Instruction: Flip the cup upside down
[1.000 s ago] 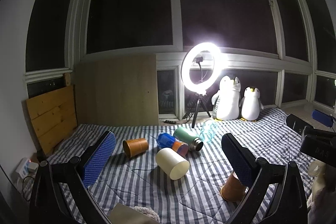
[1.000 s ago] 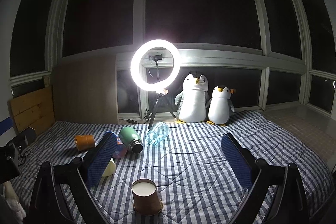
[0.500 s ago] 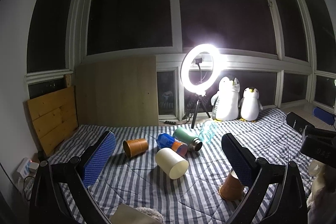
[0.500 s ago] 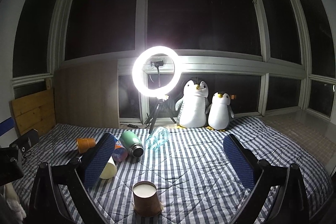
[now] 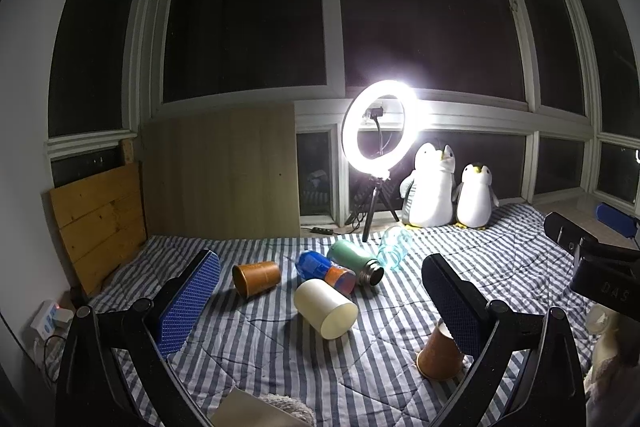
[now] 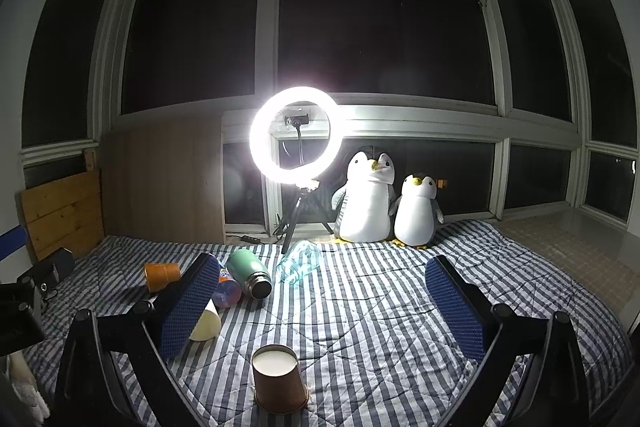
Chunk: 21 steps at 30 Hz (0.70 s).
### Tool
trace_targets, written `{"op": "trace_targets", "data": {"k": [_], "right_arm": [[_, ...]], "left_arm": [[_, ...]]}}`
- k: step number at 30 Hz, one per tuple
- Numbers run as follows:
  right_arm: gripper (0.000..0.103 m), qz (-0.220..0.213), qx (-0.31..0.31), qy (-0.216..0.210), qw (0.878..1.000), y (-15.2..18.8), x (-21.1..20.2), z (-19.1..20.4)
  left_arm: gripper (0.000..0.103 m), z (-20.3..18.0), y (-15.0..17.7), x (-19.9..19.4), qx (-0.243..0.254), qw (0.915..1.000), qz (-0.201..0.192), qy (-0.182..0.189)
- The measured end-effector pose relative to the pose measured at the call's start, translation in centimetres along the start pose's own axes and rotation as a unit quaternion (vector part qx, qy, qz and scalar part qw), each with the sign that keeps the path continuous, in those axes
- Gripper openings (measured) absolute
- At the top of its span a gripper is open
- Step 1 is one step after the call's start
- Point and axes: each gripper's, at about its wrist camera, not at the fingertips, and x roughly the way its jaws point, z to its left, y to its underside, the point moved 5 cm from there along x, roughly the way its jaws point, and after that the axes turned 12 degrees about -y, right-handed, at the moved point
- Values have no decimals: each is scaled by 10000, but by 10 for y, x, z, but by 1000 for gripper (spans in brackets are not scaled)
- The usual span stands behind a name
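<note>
A brown paper cup (image 6: 280,381) stands upside down on the striped bedspread, low in the right wrist view; it also shows in the left wrist view (image 5: 438,357), partly behind the right finger. My right gripper (image 6: 320,311) is open and empty, above and behind that cup. My left gripper (image 5: 320,303) is open and empty. An orange cup (image 5: 256,278) and a cream cup (image 5: 326,308) lie on their sides ahead of it.
A green flask (image 5: 356,261), a blue bottle (image 5: 324,269) and a clear bottle (image 5: 394,253) lie on the bedspread (image 6: 380,307). A ring light on a tripod (image 6: 296,135) and two plush penguins (image 6: 370,201) stand at the windows. Wooden boards (image 5: 98,219) lean at the left.
Both grippers have risen and tilted slightly; the scene sits a little lower in each view. The upside-down cup has not moved. Both grippers stay open.
</note>
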Motion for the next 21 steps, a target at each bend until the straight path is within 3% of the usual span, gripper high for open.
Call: {"op": "trace_targets", "data": {"k": [21], "right_arm": [[102,0,63,60,10000,-1,-2,-6]], "left_arm": [[102,7,-1,5,-105,9997,42,-198]]}}
